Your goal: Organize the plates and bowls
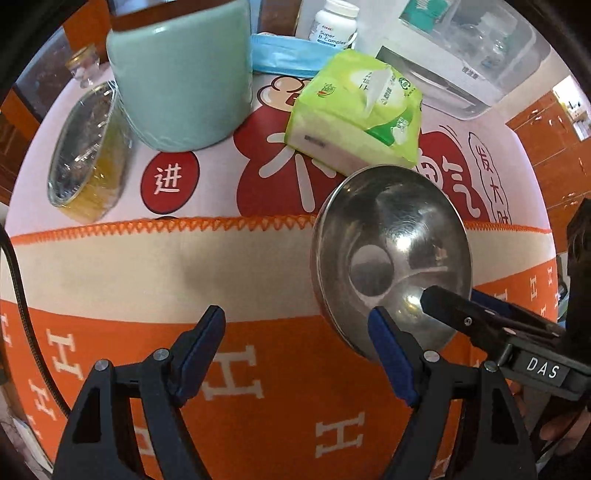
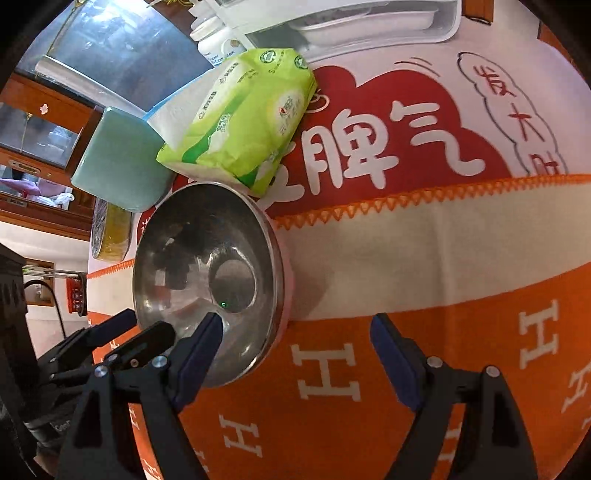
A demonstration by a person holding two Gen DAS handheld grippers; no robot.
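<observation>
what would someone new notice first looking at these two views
Probably the shiny steel bowl, sitting on the orange-and-cream cloth, with both open grippers poised at its near rim. Behind it lies a bright green tissue pack, and a pale green jar stands to the left.

Looks like a home: a cartoon-print cloth (image 1: pixel 221 162) covers the counter, crowded with a tissue pack (image 1: pixel 354 107), a vitamin bottle (image 1: pixel 334 24), wooden cabinets (image 1: pixel 554 147) behind.
</observation>
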